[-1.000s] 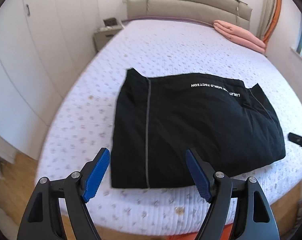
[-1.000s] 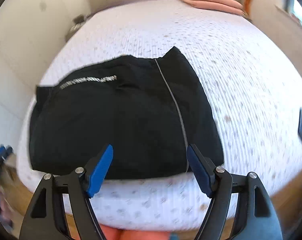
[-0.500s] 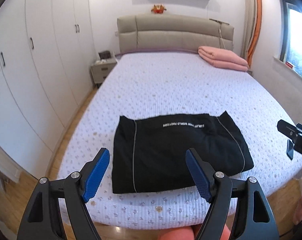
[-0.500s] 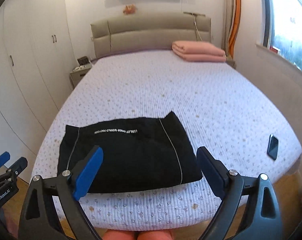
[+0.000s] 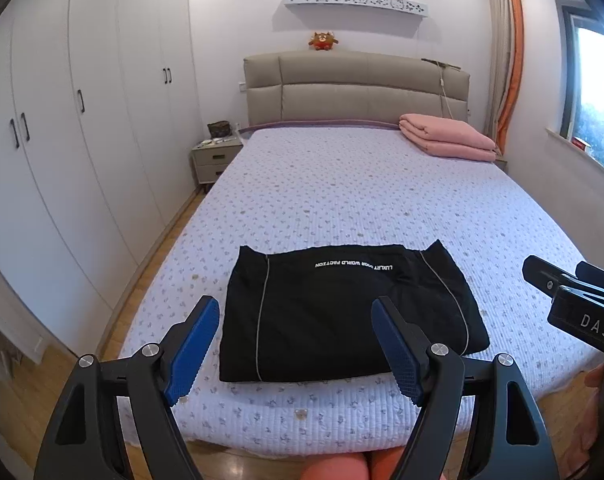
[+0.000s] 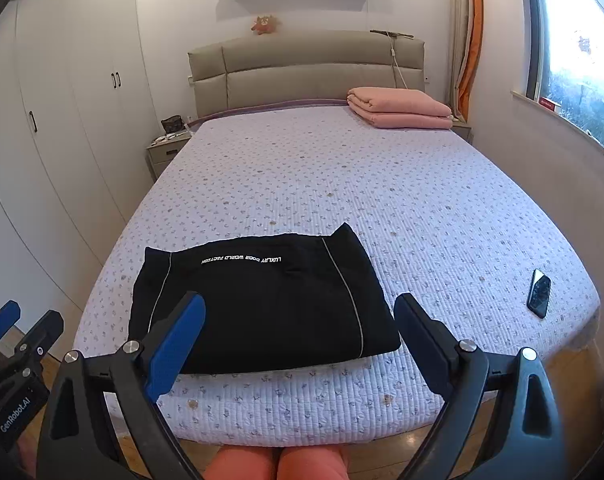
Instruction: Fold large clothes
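One folded black garment [image 5: 342, 312] lies on the quilted bed [image 5: 362, 184] beside white wardrobes [image 5: 82, 120]

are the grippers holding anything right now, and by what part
Nothing is held. The left gripper and right gripper both have open jaws, clear of the folded black garment.
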Motion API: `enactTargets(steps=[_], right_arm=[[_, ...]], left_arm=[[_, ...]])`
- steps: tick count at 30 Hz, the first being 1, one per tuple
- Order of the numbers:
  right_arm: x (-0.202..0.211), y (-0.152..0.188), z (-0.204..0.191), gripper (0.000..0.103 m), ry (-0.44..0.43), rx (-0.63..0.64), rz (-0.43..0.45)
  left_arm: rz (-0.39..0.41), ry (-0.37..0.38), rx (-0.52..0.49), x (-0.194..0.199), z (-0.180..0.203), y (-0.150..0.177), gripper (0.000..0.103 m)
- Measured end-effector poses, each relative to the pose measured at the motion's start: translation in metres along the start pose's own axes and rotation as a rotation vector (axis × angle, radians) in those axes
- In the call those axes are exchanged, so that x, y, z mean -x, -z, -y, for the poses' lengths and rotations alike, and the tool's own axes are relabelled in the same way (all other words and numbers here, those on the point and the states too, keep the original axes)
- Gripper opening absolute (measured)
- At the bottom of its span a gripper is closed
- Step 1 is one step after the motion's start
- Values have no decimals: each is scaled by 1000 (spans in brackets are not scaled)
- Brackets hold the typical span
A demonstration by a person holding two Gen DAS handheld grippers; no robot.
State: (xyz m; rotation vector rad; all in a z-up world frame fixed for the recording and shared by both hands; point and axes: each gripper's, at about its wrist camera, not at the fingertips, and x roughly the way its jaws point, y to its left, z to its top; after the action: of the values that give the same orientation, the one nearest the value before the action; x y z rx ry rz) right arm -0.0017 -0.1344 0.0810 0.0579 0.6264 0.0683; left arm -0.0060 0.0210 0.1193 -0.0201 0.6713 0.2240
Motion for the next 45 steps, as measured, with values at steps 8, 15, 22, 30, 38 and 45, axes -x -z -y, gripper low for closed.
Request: enactTargets(steps=[8,15,22,30,38,45], right_arm=[[6,-4,10,96,-8,-18,-4],[8,-2,13,96,-5,-32,-10],[10,2,10,96,-4,-21,-17],[10,8,8,96,-12,-36,-24],[9,13,12,96,-21,-42,-33],[9,18,18,96,-36,-64,-40]], left_arm=[[20,-37,-22,9,12,-3,80],[1,-29,-14,8,10,-2,80],[12,-63,-19,12,7,3,80],[4,-69,-63,15,15,9,80],[-27,-76,-74,12,13,12,80],[-28,-90,-79,15,16,14,80]])
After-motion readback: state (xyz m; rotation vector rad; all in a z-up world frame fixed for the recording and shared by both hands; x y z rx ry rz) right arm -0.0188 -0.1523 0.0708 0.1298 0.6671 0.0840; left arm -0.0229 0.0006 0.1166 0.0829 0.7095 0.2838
